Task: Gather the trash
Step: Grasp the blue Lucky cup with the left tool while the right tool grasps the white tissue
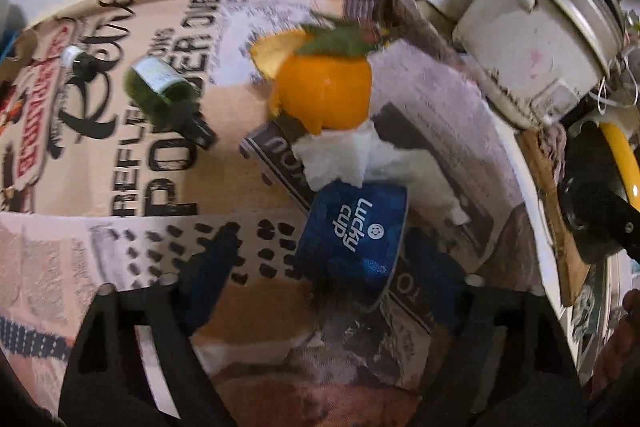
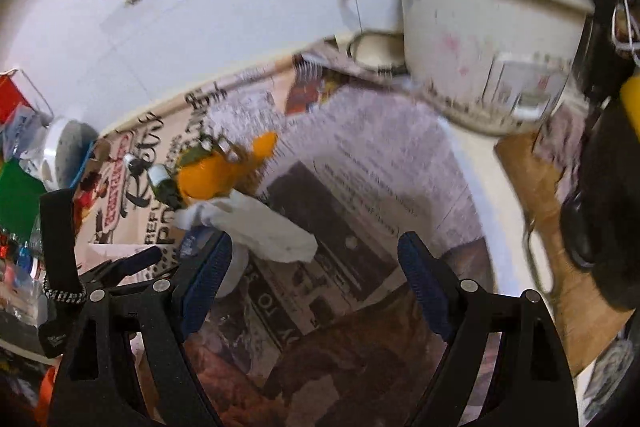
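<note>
A blue paper cup (image 1: 356,227) printed "lucky cup" lies on its side on the newspaper. My left gripper (image 1: 324,259) hangs over it with the jaws on either side; the pads (image 1: 208,267) stand clear of the cup wall. Just beyond the cup lie a crumpled white tissue (image 1: 352,155) and an orange peel (image 1: 324,91) with a green leaf. In the right wrist view the tissue (image 2: 272,227) lies just past the left fingertip of my right gripper (image 2: 316,259), which is open and holds nothing. The orange peel (image 2: 208,179) sits further back.
A green bottle (image 1: 164,87) and a small capped bottle (image 1: 76,61) lie at the left. A white cooker pot (image 1: 540,39) stands at the back right, with a wooden board (image 2: 536,187) and a black-and-yellow object (image 1: 600,187) beside it. The wall runs close behind the table.
</note>
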`<move>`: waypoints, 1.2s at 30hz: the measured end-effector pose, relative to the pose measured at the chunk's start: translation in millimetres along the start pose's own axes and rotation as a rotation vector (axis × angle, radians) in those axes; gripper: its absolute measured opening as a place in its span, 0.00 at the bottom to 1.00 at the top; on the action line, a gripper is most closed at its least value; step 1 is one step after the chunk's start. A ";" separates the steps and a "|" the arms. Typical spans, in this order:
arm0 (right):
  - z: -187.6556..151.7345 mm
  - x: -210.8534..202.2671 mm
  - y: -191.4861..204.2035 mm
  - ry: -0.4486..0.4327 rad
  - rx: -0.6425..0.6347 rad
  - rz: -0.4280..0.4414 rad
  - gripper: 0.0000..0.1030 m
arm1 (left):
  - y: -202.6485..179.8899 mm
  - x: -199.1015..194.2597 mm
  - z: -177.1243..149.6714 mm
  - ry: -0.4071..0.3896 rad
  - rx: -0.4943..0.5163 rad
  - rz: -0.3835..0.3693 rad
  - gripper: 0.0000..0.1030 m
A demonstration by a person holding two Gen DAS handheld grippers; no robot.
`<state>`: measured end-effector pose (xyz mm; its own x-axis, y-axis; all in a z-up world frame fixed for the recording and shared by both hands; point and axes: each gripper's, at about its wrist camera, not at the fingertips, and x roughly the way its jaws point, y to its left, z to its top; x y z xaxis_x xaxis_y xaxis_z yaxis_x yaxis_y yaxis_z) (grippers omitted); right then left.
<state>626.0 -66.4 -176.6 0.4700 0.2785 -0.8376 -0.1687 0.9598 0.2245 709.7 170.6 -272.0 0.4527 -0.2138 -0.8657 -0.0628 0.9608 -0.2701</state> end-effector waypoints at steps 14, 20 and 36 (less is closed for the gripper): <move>2.5 83.4 6.2 0.182 0.005 0.093 0.80 | 9.3 -3.8 -7.1 -0.021 0.055 0.013 0.30; 5.0 105.3 25.9 0.195 -0.058 0.089 0.77 | 34.2 -17.3 -17.6 -0.015 0.018 0.073 0.30; -23.2 107.3 62.6 0.135 -0.302 0.007 0.14 | 50.4 -43.6 -23.6 -0.060 -0.042 0.109 0.30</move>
<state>645.8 22.8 -263.9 0.3518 0.2587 -0.8996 -0.4304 0.8981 0.0900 665.8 224.2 -257.8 0.4934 -0.0967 -0.8644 -0.1512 0.9691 -0.1947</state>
